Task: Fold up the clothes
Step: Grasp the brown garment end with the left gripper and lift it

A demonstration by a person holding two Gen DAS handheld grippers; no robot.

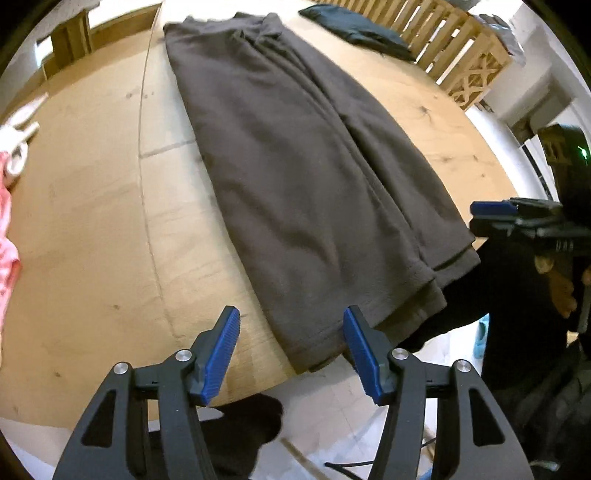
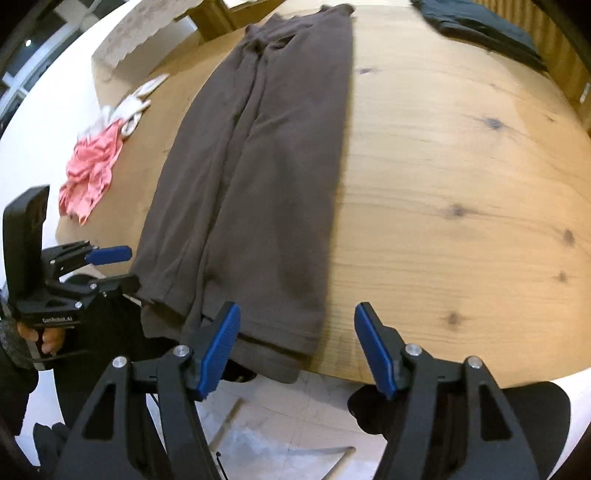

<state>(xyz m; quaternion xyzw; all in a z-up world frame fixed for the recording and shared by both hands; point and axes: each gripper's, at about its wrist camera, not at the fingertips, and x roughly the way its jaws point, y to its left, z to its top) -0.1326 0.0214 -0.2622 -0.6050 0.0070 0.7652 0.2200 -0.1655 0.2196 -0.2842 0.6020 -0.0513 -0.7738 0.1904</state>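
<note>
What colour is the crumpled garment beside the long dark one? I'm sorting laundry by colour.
Pink crumpled garment, best seen in the right wrist view.

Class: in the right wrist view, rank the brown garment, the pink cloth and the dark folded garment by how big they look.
1. Brown garment, by far the largest.
2. Pink cloth.
3. Dark folded garment.
The last two are unsure: the dark one lies farther away and is cut off by the frame edge.

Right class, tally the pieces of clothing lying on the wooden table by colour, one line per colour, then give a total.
Brown: 1, the long folded garment
Dark, near black: 1, the folded piece at the far edge
Pink: 1, the crumpled heap
White: 1, the piece beside the pink one
Total: 4
</note>
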